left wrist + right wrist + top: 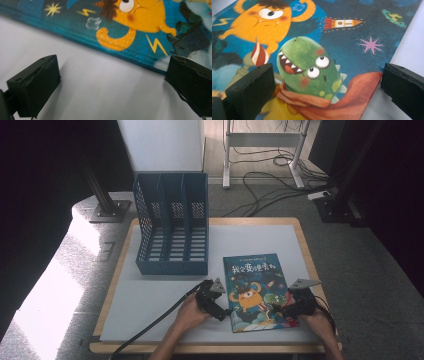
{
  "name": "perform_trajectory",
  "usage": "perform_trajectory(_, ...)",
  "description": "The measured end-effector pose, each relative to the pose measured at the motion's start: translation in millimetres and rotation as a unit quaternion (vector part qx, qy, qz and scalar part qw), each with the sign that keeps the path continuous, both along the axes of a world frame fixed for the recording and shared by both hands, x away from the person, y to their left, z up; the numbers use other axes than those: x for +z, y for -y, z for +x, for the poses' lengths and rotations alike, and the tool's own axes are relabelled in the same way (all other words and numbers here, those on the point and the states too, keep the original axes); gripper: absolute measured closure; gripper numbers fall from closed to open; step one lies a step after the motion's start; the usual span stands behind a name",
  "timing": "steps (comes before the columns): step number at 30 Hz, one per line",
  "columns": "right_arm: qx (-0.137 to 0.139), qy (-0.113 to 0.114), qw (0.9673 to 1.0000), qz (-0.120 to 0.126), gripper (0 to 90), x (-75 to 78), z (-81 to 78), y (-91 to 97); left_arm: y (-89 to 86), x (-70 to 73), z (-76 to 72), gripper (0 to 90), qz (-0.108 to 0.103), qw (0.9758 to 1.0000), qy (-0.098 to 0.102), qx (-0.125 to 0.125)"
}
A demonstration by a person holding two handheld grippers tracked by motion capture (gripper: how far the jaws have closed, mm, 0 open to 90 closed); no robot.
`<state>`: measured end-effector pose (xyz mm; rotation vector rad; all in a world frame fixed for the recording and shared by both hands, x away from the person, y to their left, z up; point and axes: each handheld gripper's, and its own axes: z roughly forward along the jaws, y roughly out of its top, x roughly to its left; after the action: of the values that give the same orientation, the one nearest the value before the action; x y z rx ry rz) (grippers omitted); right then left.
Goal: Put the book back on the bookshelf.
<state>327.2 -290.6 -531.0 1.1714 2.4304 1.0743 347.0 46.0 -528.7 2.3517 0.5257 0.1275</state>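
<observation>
My left gripper [221,311] and right gripper [278,310], both spread wide and grasping nothing, flank the book [256,290] lying flat on the table [150,305].

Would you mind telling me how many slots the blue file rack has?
3, side by side in the file rack at the table's far left: left, middle, right.

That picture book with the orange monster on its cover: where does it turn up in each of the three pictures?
High view: the book lies flat at the table's near right, between the two grippers.
Left gripper view: its edge and cover run across the top, beyond the open jaws.
Right gripper view: its cover spreads under and ahead of the open jaws.
Shared landmark: the orange monster.
</observation>
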Motion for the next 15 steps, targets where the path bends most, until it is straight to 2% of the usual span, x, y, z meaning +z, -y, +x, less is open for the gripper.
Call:
perform_trajectory(9,0.01,-0.011,0.9998,-0.013,0.0,3.1,34.9,-6.2,12.7,0.0,4.4,0.0,-0.016,0.9996,-0.015,-0.017)
perform_trajectory(10,0.008,-0.012,0.9998,-0.012,0.0,3.1,38.2,-7.4,15.0,-0.4,4.1,0.0,-0.018,0.9997,-0.013,-0.01)
perform_trajectory(12,0.009,-0.013,0.9998,-0.012,0.0,3.5,44.1,-9.9,22.1,0.6,-0.2,0.0,-0.007,0.9999,0.015,0.0)
perform_trajectory(15,0.007,-0.012,0.9997,-0.018,0.0,3.2,49.8,-12.4,23.3,1.0,-0.7,0.0,-0.006,0.9998,0.019,-0.002)
